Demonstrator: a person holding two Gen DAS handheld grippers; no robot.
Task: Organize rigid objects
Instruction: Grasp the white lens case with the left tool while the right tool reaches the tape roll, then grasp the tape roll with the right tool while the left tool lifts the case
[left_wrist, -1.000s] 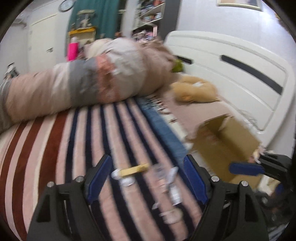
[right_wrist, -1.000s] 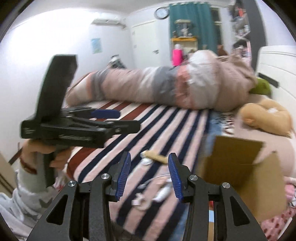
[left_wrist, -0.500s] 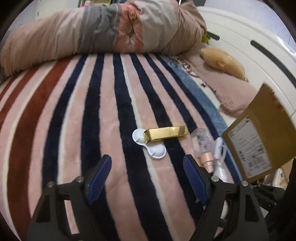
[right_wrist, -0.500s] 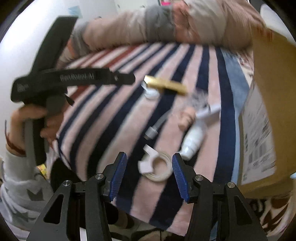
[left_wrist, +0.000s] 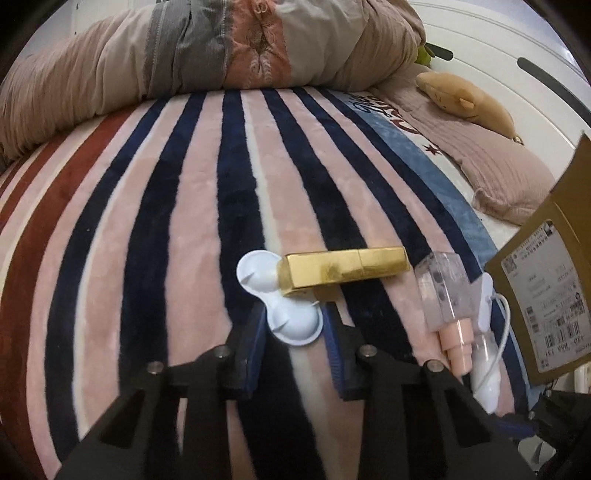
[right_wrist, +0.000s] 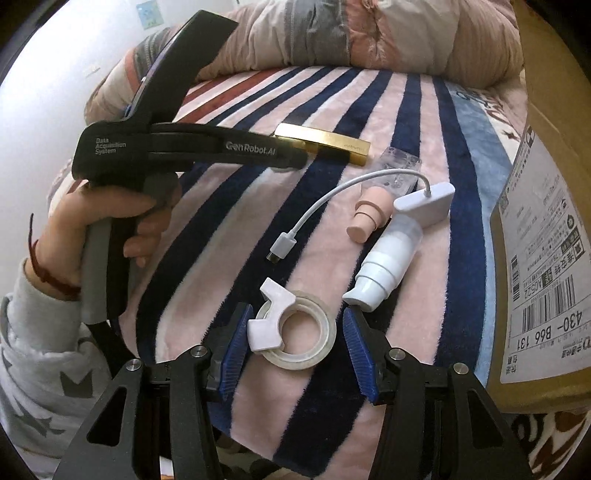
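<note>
2 grippers (left_wrist: 293, 325) (right_wrist: 291, 336); 1 tape roll (right_wrist: 301, 341)

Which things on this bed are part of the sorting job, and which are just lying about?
Job: white double-cup case, gold box, tape roll, pump bottle, clear bottle, cable adapter, cardboard box.

Lying about: duvet, plush toy, striped blanket.

Plush stripes, glossy gold, plain cardboard

Blanket (left_wrist: 207, 229) is fuzzy cloth; the box (left_wrist: 343, 269) gleams like gold foil; the case (left_wrist: 291, 321) is smooth matt white plastic; tape (right_wrist: 310, 339) shines clear; carton (right_wrist: 546, 110) is matt cardboard with a paper label.
</note>
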